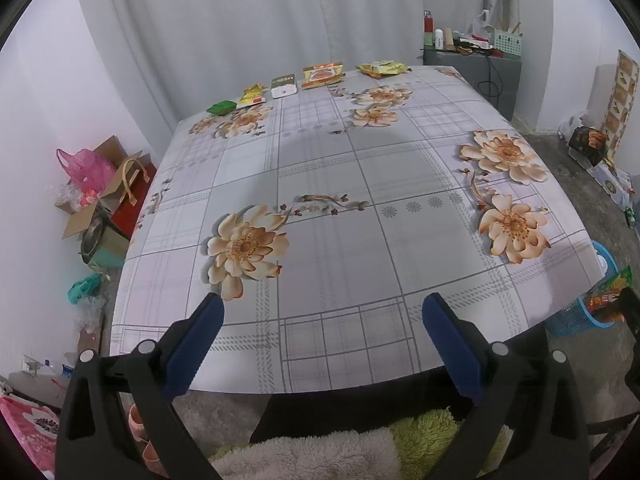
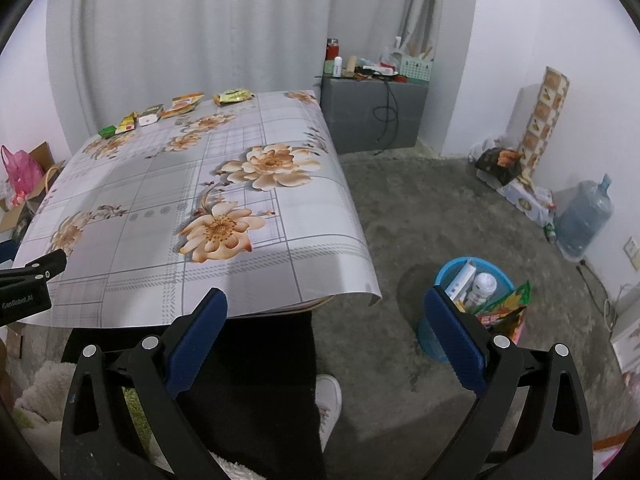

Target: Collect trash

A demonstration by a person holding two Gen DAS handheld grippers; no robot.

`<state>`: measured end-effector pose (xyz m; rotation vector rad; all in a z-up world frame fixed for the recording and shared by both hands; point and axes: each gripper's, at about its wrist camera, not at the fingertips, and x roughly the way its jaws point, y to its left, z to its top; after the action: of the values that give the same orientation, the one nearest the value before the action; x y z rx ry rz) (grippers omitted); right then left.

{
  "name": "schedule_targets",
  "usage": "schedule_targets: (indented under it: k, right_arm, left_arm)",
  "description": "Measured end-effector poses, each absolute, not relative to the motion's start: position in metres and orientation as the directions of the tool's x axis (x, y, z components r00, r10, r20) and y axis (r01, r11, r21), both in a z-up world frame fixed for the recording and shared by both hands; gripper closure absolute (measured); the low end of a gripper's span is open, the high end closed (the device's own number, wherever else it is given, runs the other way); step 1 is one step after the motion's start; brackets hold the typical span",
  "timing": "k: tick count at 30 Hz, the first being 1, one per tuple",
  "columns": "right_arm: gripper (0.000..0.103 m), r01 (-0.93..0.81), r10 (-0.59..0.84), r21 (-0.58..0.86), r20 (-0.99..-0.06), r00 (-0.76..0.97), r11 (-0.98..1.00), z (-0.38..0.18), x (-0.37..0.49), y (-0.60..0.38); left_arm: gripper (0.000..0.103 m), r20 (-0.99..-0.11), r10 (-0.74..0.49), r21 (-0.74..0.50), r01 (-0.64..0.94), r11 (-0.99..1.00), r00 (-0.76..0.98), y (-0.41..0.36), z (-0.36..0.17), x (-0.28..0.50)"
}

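Several pieces of trash lie in a row along the table's far edge: a green packet [image 1: 221, 107], a yellow wrapper [image 1: 253, 95], a white box [image 1: 283, 85], an orange packet [image 1: 322, 74] and a yellow-green packet [image 1: 382, 67]. The row also shows in the right wrist view, from the green packet [image 2: 107, 131] to the yellow-green packet [image 2: 233, 97]. A blue trash basket [image 2: 472, 304] stands on the floor right of the table, holding a bottle, a box and a snack bag. My left gripper [image 1: 323, 320] is open over the table's near edge. My right gripper [image 2: 326, 312] is open, empty, beside the table's near right corner.
The table [image 1: 340, 264] has a floral plaid cloth. Bags and boxes [image 1: 100, 192] crowd the floor at the left. A grey cabinet [image 2: 372, 112] with clutter stands behind the table. A water jug [image 2: 584, 216] and packages lie at the right wall. My legs and shoe [image 2: 328, 404] are below.
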<state>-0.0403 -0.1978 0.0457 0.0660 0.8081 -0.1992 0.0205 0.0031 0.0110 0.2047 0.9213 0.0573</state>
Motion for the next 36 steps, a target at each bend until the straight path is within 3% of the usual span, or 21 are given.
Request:
schedule_targets:
  k: [36]
  right_arm:
    - [0.008, 0.202, -0.153, -0.018, -0.721, 0.676, 0.979, 0.0458, -0.0413, -0.1991]
  left_arm:
    - [0.006, -0.785, 0.141, 0.203, 0.035, 0.979, 0.603, 0.0047, 0.0126, 0.0200]
